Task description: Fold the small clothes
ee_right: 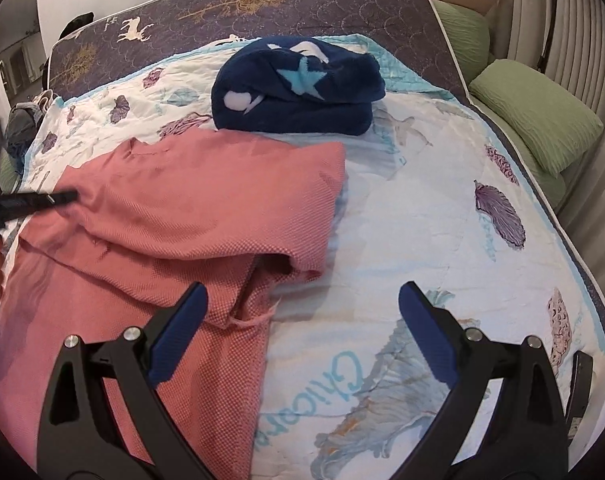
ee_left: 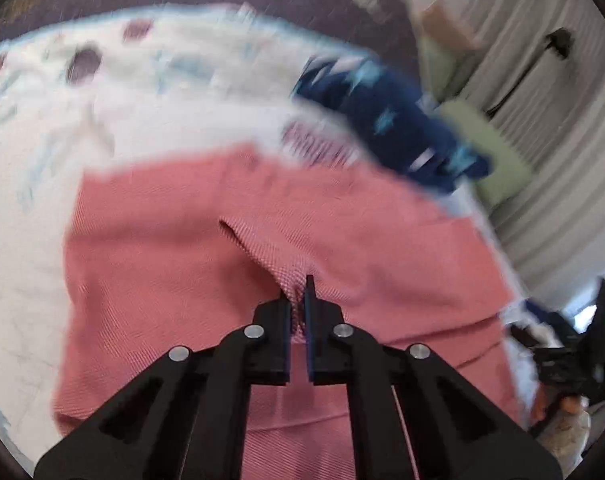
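Garment (ee_right: pixel 174 220): I see it lying on the quilt (ee_right: pixel 422 208), over the bed's left half, one part doubled back over the rest.
Folded blanket (ee_right: pixel 298 92): on the quilt behind the garment, toward the bed's far edge, near its middle.
Quilt: spread over the mattress (ee_right: pixel 262 4), whose far strip stays uncovered.
Pillows (ee_right: pixel 534 116): beside the bed's right edge, toward the far right corner.
Left claw (ee_left: pixel 299 300): on the garment's left part, cloth between its fingers.
Right claw (ee_right: pixel 302 312): I have it over the bed's near edge, left finger above the garment's right border, right finger above the quilt.
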Motion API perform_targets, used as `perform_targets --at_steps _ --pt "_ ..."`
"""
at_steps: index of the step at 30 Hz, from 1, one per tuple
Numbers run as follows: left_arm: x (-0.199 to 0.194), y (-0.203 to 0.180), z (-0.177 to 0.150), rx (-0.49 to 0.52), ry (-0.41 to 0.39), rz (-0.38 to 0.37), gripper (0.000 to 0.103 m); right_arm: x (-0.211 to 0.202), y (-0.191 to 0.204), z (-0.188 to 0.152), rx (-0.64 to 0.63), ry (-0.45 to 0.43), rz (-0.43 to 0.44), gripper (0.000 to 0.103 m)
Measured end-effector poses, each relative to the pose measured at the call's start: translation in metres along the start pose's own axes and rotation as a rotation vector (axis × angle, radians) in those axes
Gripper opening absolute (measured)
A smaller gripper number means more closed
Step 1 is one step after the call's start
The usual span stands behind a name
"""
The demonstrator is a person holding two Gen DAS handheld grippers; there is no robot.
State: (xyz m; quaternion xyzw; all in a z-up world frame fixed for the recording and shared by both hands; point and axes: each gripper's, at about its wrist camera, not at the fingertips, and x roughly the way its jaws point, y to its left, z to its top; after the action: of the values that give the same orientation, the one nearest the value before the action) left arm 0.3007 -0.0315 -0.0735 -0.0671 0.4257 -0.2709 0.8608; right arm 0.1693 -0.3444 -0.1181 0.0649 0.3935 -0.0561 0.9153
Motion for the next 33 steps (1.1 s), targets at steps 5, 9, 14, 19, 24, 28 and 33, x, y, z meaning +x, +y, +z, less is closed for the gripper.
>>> perform_targets --at_steps 5,9,14,19,24,28,33 --pt "-0.068 0.003 0.007 0.114 -0.133 0.099 0.005 -0.007 0.002 0.001 -0.004 -0.011 0.029 0.097" --pt "-0.056 0.038 -0.018 0.115 -0.042 0.194 0.016 -0.007 0.013 -0.001 -0.032 -0.004 0.059 0.098" --pt "-0.048 0.078 -0.046 -0.011 -0.001 0.223 0.049 -0.002 0.028 -0.002 -0.068 0.017 0.062 0.098" --pt "-0.045 0.090 -0.038 -0.041 -0.023 0.261 0.051 -0.001 0.030 0.006 -0.065 0.009 0.039 0.098" --pt "-0.031 0.087 -0.023 -0.026 0.001 0.244 0.051 0.007 0.031 0.008 -0.046 0.020 0.052 0.098" --pt "-0.016 0.076 -0.012 0.036 0.016 0.251 0.046 0.010 0.035 0.007 -0.057 0.024 0.054 0.098" --pt "-0.017 0.056 0.000 0.108 -0.038 0.241 0.000 0.011 0.032 0.009 -0.047 0.019 0.048 0.098"
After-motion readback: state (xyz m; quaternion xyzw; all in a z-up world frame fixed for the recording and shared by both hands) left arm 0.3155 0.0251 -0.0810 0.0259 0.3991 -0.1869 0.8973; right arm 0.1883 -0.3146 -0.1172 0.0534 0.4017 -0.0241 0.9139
